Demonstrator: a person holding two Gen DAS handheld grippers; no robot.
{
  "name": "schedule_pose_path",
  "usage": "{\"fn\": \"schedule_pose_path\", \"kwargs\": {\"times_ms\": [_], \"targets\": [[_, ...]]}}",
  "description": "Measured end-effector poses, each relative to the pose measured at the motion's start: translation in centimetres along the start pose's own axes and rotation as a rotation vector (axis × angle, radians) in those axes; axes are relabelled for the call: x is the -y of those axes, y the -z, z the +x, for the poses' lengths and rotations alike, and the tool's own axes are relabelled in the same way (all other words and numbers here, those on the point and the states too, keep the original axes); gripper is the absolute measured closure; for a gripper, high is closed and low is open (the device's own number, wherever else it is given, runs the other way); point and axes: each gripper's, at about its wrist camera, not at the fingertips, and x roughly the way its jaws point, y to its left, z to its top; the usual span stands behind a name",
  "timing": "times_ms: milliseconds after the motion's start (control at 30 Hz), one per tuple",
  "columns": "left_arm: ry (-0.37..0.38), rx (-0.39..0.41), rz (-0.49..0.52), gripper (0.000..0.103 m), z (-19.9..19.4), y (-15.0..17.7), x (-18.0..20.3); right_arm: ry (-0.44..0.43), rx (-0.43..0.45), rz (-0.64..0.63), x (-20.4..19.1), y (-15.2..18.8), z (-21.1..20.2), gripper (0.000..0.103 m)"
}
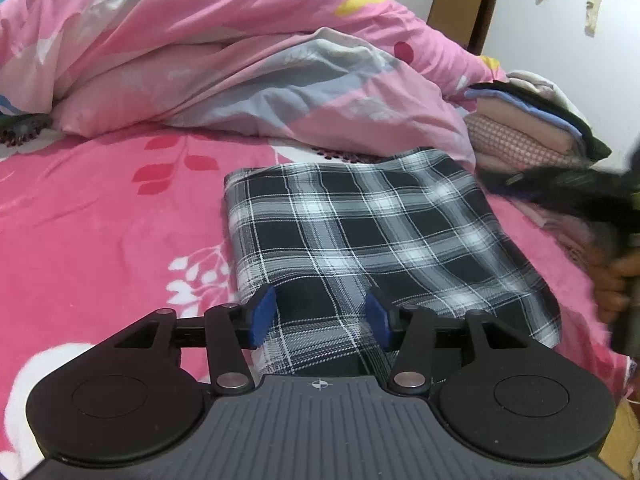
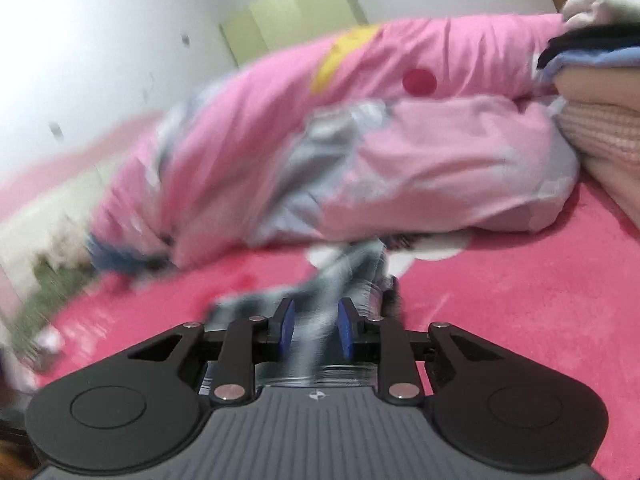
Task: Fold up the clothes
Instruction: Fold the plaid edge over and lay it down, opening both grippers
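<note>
Pink floral bedsheet (image 1: pixel 100 216) covers the bed, with a rumpled pink duvet (image 1: pixel 208 52) behind and a stack of folded clothes (image 1: pixel 532 120) at the right by the wall. Folded black-and-white plaid garment (image 1: pixel 360 232) lies flat on the sheet; left gripper (image 1: pixel 320 318) hangs over its near edge, jaws apart, blue pads clear of the cloth. Right wrist view is motion-blurred: right gripper (image 2: pixel 316 328) has jaws slightly apart with streaked plaid fabric between them; contact cannot be judged.
</note>
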Motion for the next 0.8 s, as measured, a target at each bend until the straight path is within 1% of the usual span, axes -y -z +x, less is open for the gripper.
{"fn": "schedule_pose_path", "kwargs": {"times_ms": [33,67,133,167,233,267,333,400,433,500,567,600,633,700,733,800], "targets": [[0.005,0.006,0.003,0.053,0.0,0.1,0.0,0.034,-0.042,-0.003,0.8,0.4,1.5,0.079],[0.011,0.013,0.005,0.053,-0.1,0.3,-0.1,0.047,-0.074,0.017,1.6,0.6,2.5,0.079],[0.022,0.03,0.009,0.053,-0.4,0.6,-0.2,0.03,-0.106,0.093,2.9,0.5,3.3,0.079],[0.033,0.045,0.004,0.052,-0.5,0.7,-0.4,0.039,-0.096,0.066,2.4,-0.1,2.9,0.079],[0.062,0.088,-0.024,0.052,-1.0,0.9,-0.8,0.074,-0.051,-0.049,0.6,-1.4,2.1,0.079],[0.072,0.106,-0.035,0.052,-1.2,1.0,-1.0,0.062,-0.036,-0.084,-0.1,-1.9,2.0,0.079],[0.076,0.125,-0.051,0.052,-1.4,0.9,-1.2,0.014,-0.023,-0.114,-0.9,-3.0,2.3,0.079],[0.063,0.126,-0.058,0.052,-1.4,0.9,-1.2,0.006,-0.068,-0.097,-0.8,-3.2,4.0,0.079],[0.057,0.125,-0.063,0.052,-1.4,0.9,-1.3,0.029,-0.108,-0.094,-0.5,-3.0,5.2,0.08],[0.044,0.123,-0.074,0.052,-1.5,1.0,-1.4,0.116,-0.181,-0.099,0.3,-2.4,7.2,0.078],[0.037,0.116,-0.084,0.051,-1.5,1.1,-1.6,0.166,-0.184,-0.069,0.6,-2.8,7.2,0.078],[0.035,0.108,-0.088,0.051,-1.5,1.1,-1.7,0.185,-0.173,-0.085,0.1,-3.3,6.7,0.078],[0.032,0.098,-0.091,0.051,-1.3,1.2,-1.8,0.186,-0.156,-0.116,-0.8,-3.7,6.2,0.078],[0.026,0.076,-0.099,0.051,-1.0,1.3,-2.0,0.154,-0.126,-0.192,-3.1,-4.5,5.0,0.078],[0.026,0.061,-0.103,0.051,-0.8,1.3,-2.1,0.13,-0.117,-0.229,-4.3,-4.8,4.6,0.078],[0.03,0.035,-0.116,0.051,-0.5,1.4,-2.3,0.043,-0.134,-0.328,-7.6,-5.2,5.0,0.078]]}}
